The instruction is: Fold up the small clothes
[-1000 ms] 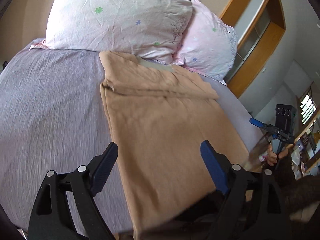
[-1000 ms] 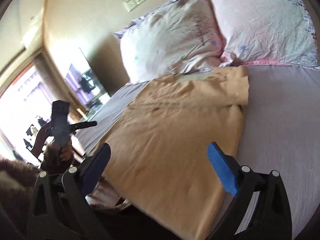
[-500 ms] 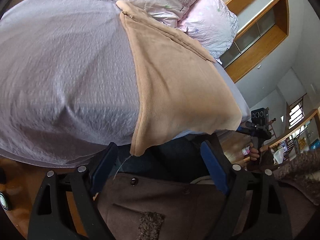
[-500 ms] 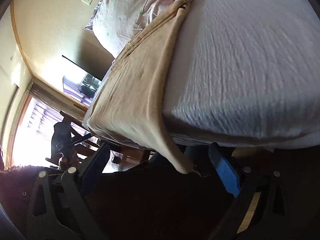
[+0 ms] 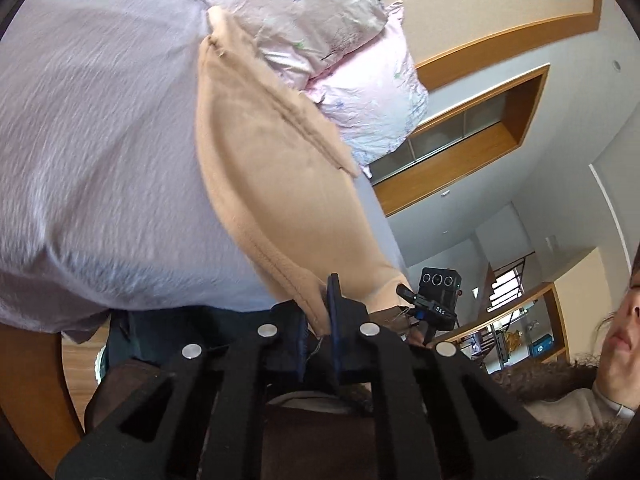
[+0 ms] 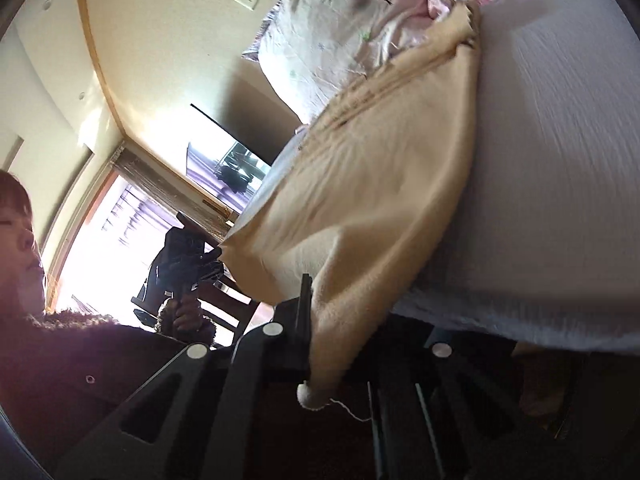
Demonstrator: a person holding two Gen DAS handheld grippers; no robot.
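A tan fleece garment lies lengthwise on the lilac bed sheet, its far end against the pillows. My left gripper is shut on the garment's near left hem corner at the foot of the bed. My right gripper is shut on the near right hem corner of the garment, which drapes over the jaws with a loose thread hanging. Each gripper shows in the other's view: the right one and the left one, both at the hem.
Two floral pillows lie at the head of the bed. The mattress edge overhangs a wooden floor. The person's torso and face are close behind the grippers. A window and a television stand to the side.
Both grippers dropped from above the bed to its foot edge and went from open to shut on the garment's near hem corners. The hem is now lifted off the edge.
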